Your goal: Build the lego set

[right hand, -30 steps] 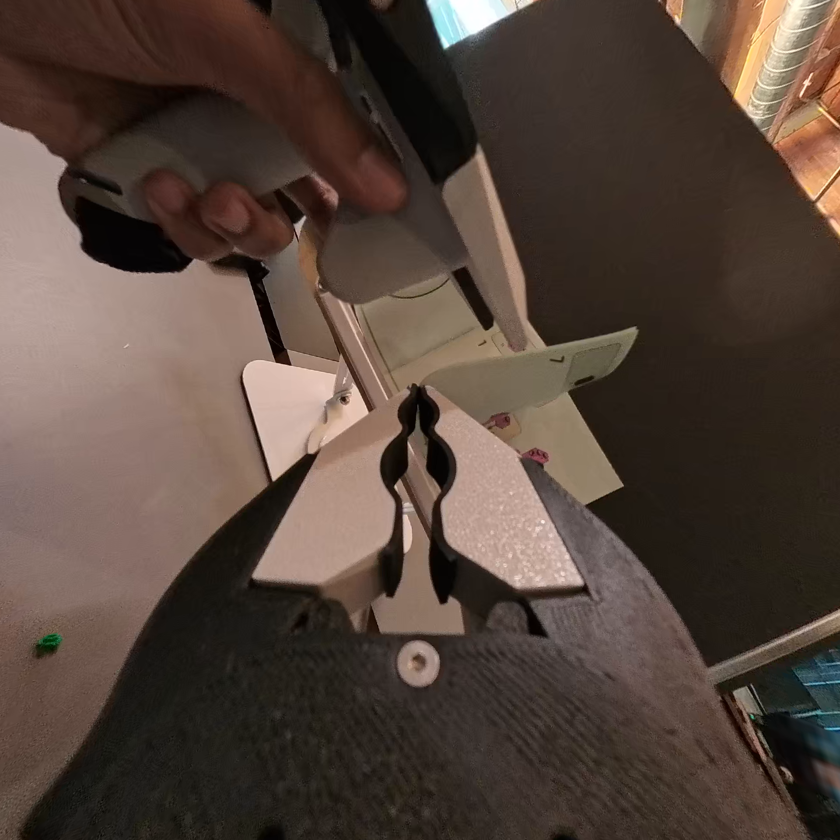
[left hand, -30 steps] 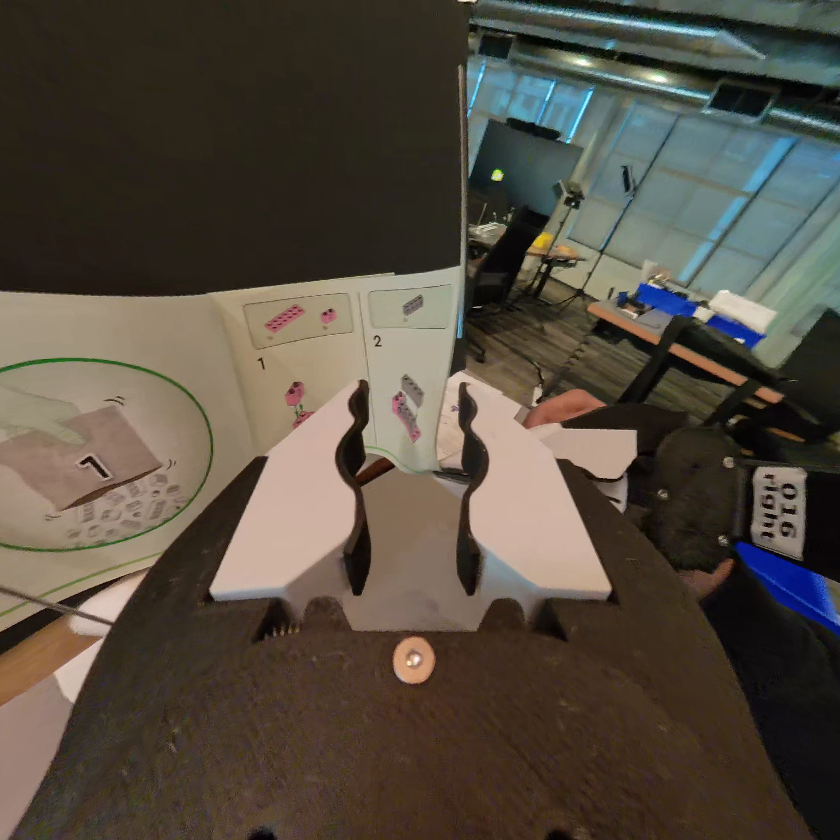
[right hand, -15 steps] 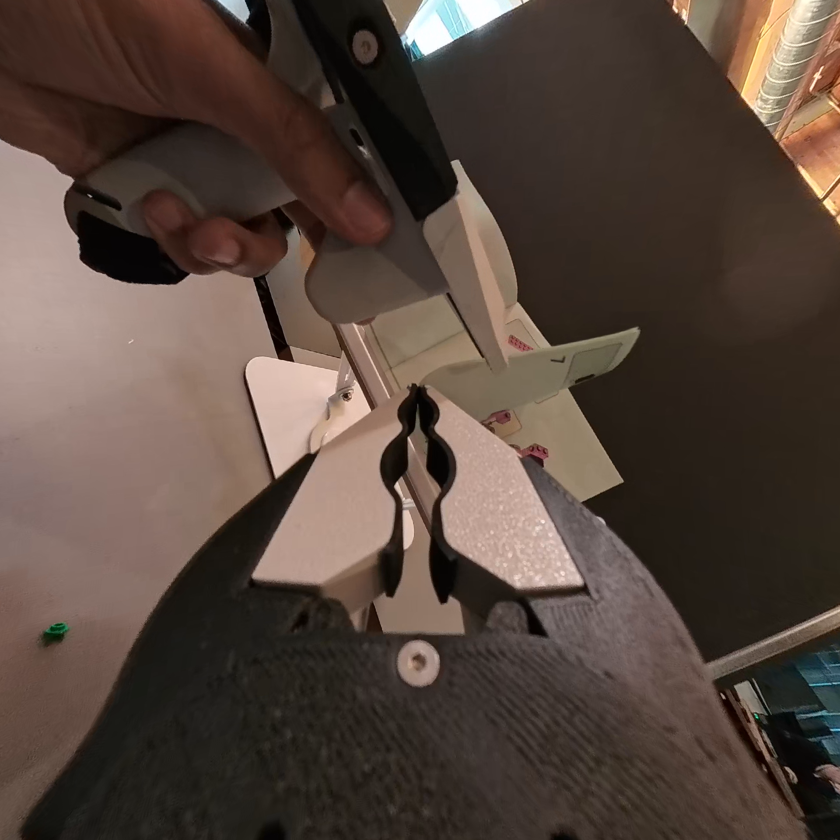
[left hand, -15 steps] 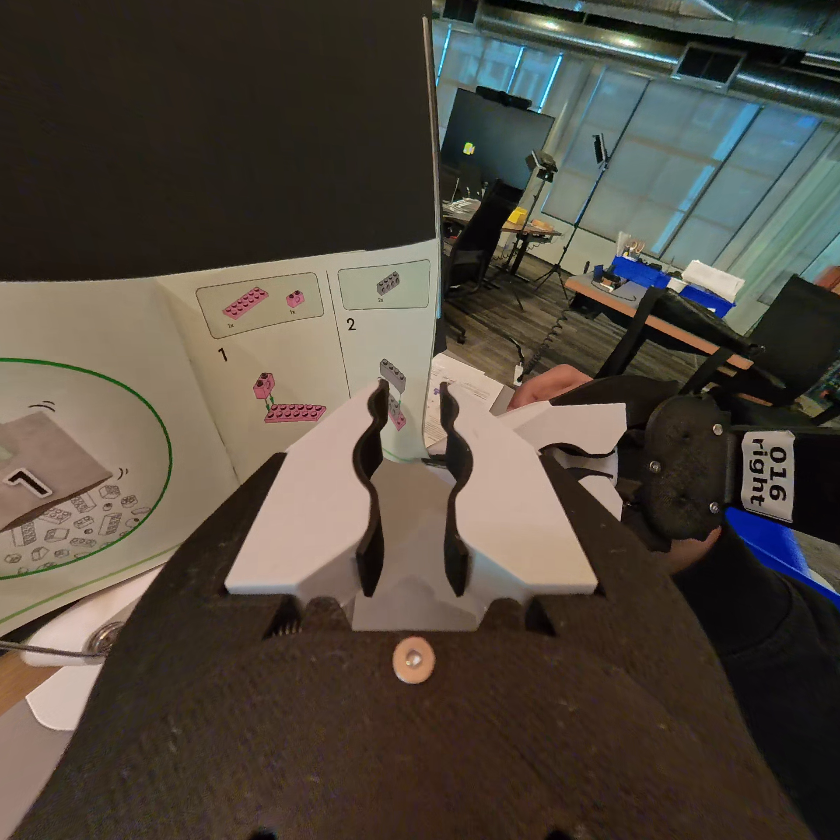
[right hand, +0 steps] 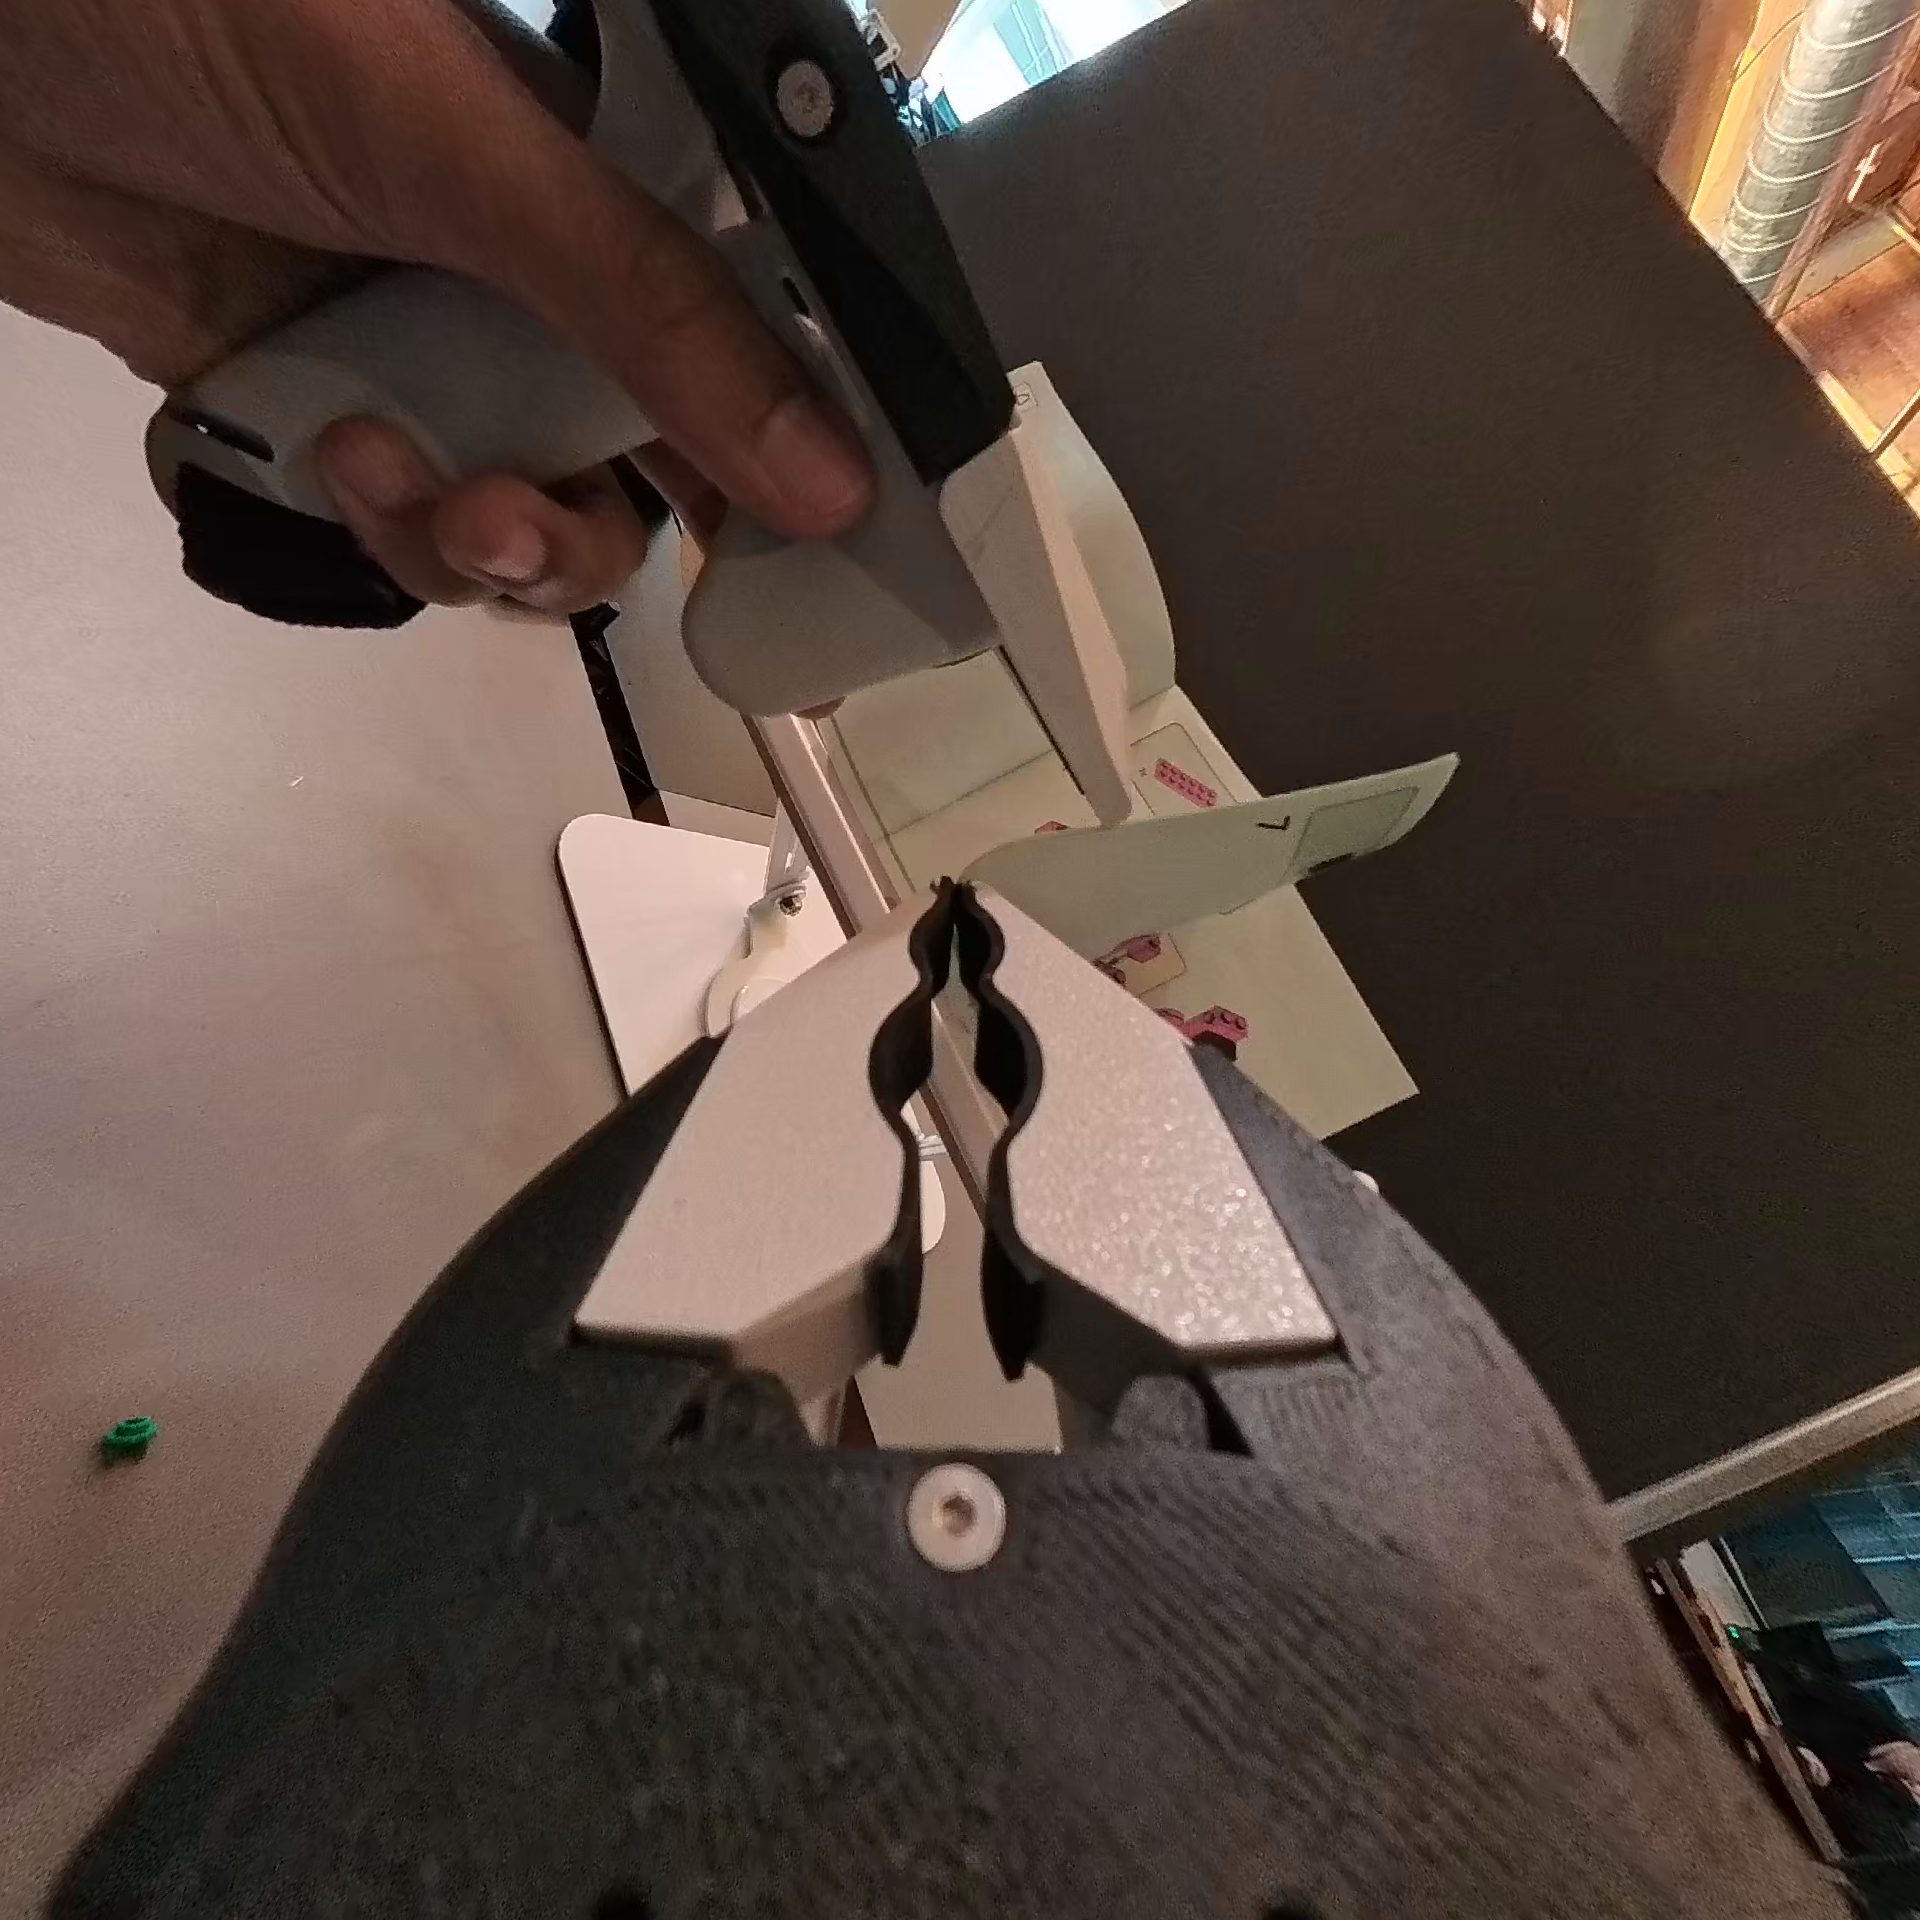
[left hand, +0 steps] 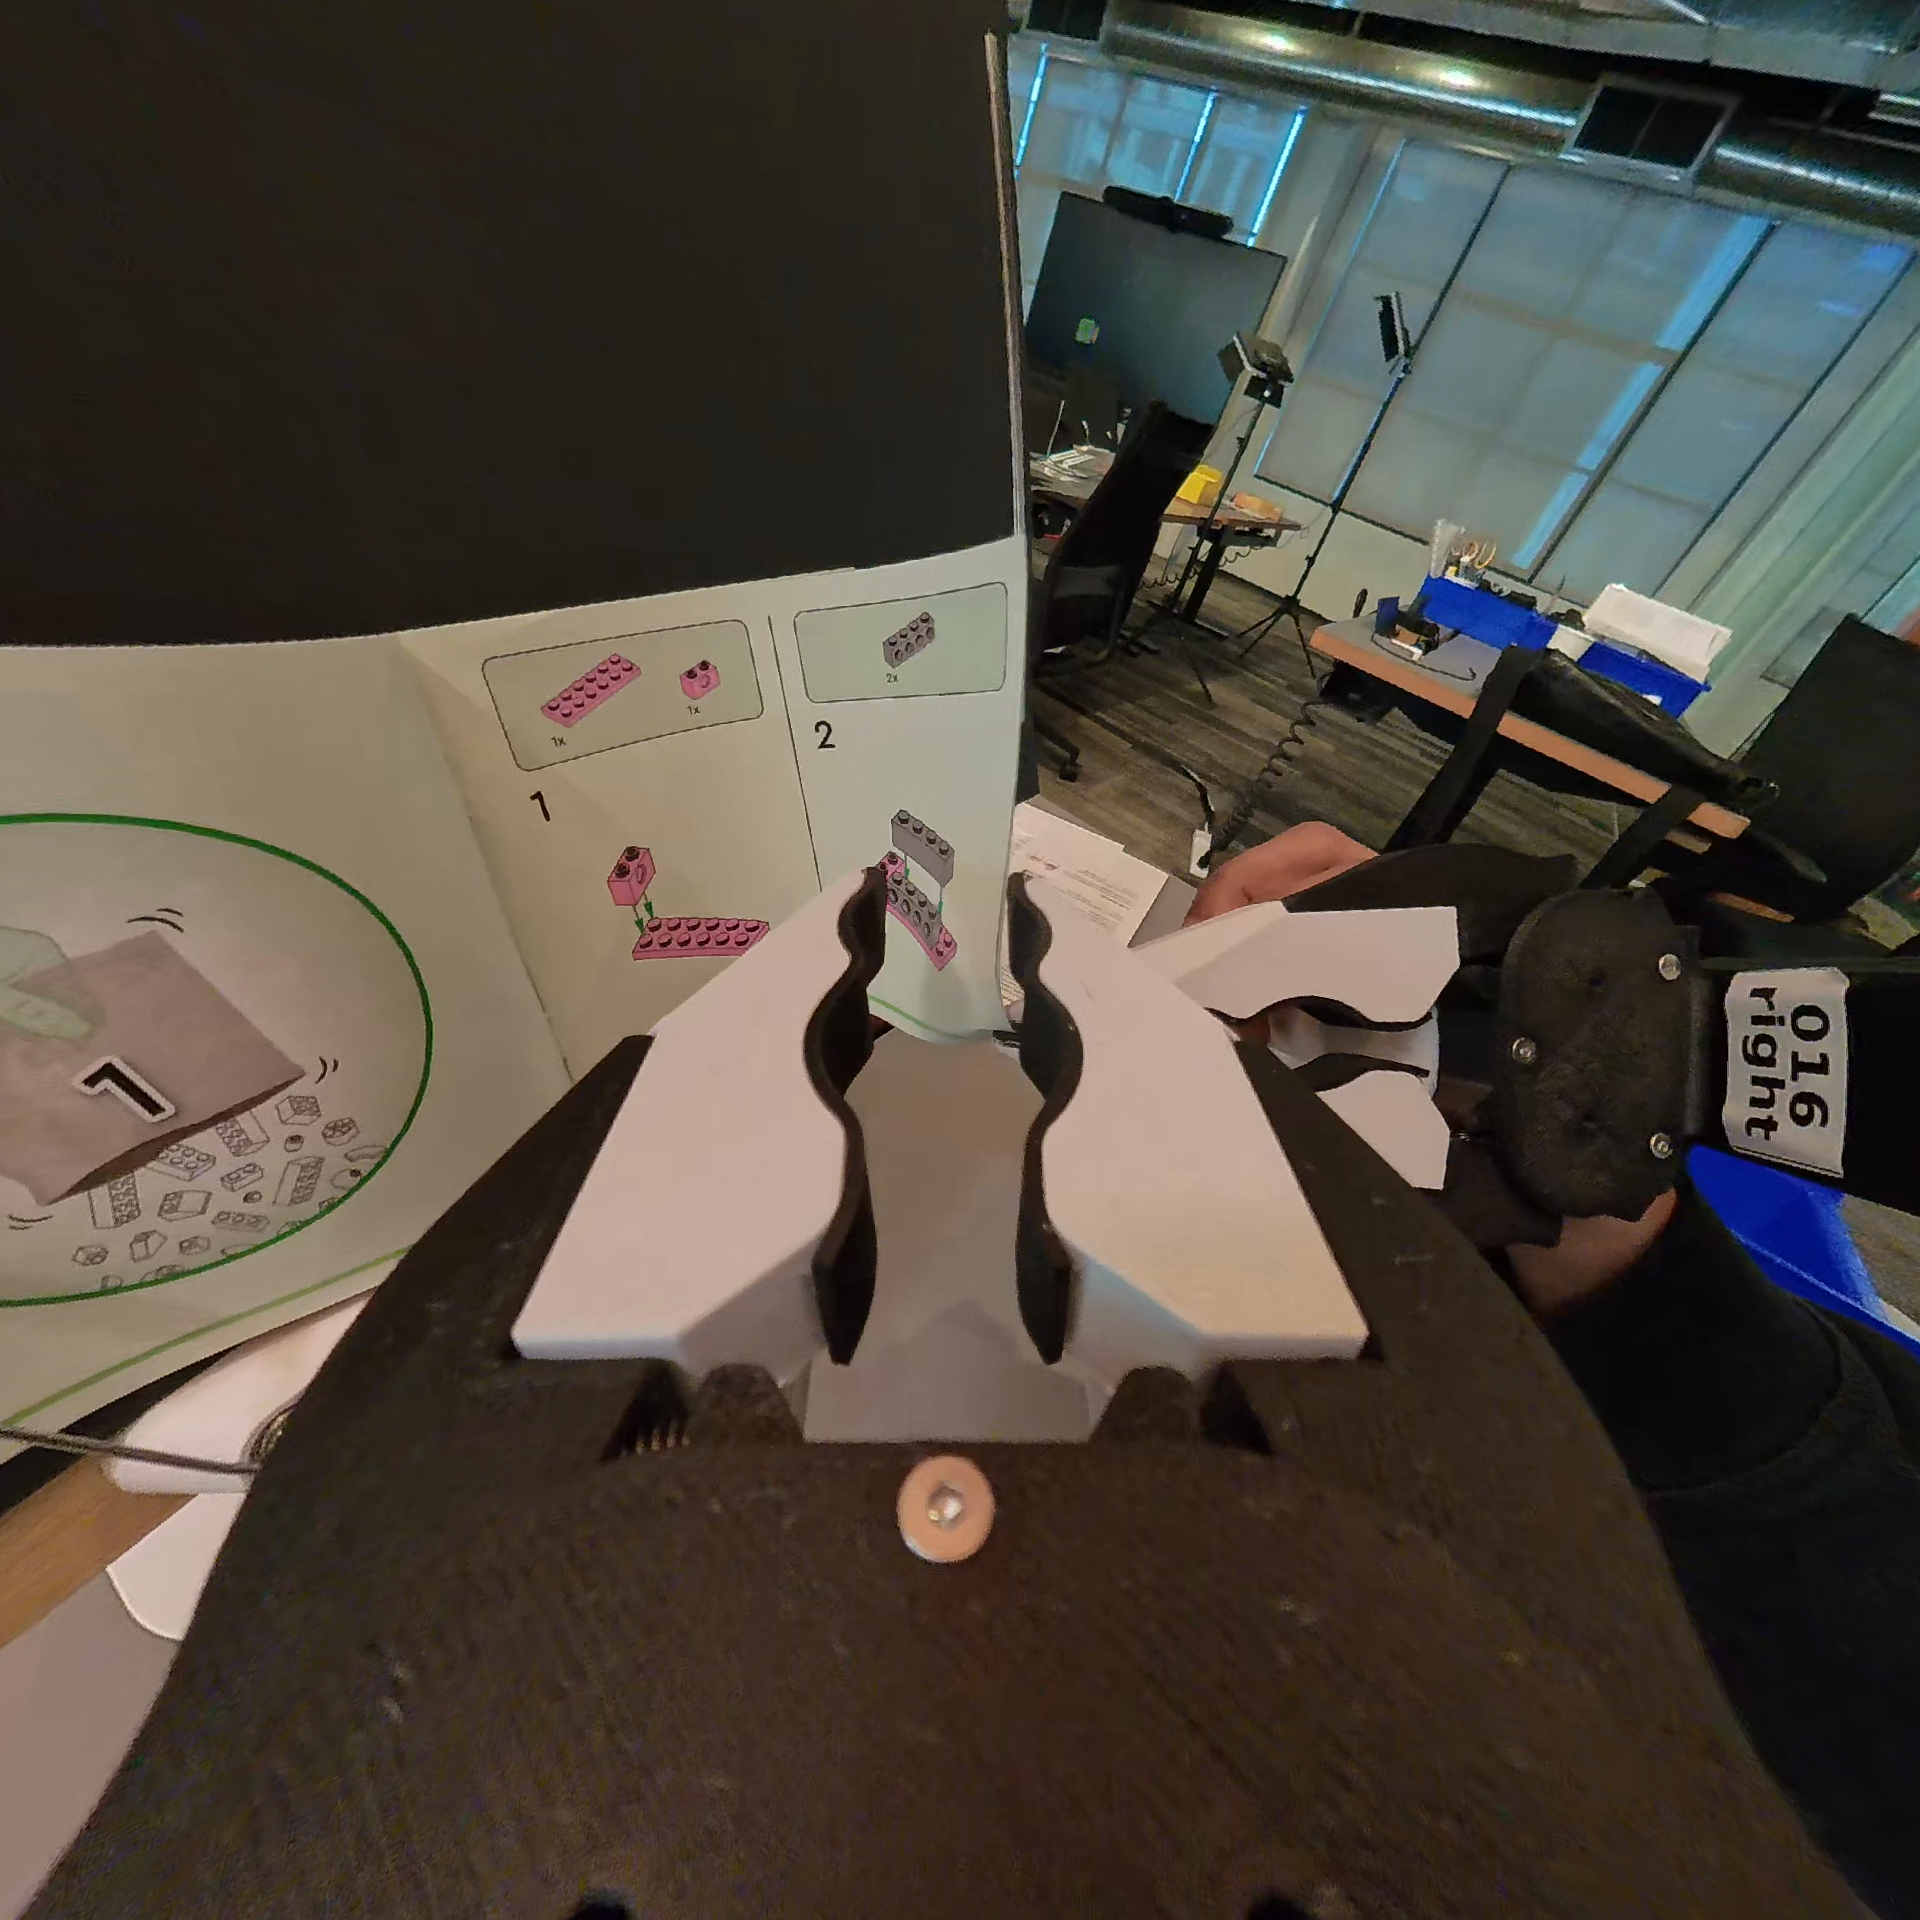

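pale green instruction booklet page pinched in right gripper fingers, left gripper fingers spread

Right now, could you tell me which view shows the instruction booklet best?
The left wrist view: the booklet stands open against the black board, its pages facing the camera. The right wrist view shows it edge-on, with one page lifted at the right gripper's closed tips.
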Tool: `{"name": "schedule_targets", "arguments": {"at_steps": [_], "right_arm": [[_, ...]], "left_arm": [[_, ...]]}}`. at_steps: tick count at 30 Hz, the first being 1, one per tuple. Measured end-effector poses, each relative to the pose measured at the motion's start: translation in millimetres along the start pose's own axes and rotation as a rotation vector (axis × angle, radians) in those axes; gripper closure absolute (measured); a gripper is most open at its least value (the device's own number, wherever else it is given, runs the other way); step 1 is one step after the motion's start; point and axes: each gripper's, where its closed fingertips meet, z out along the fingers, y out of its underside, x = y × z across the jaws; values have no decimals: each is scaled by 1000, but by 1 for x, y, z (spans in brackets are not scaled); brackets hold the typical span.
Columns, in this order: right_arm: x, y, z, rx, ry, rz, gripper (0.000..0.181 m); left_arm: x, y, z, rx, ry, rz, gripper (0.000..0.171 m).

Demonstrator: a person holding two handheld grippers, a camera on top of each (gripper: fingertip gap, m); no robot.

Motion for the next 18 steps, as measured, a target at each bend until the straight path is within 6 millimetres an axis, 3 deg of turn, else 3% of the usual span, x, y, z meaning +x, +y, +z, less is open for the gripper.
{"name": "schedule_targets", "arguments": {"at_steps": [18], "right_arm": [[2,1,-1,-3,0,2,181]], "left_arm": [[-7,2,0,-14,-40,18,151]]}}
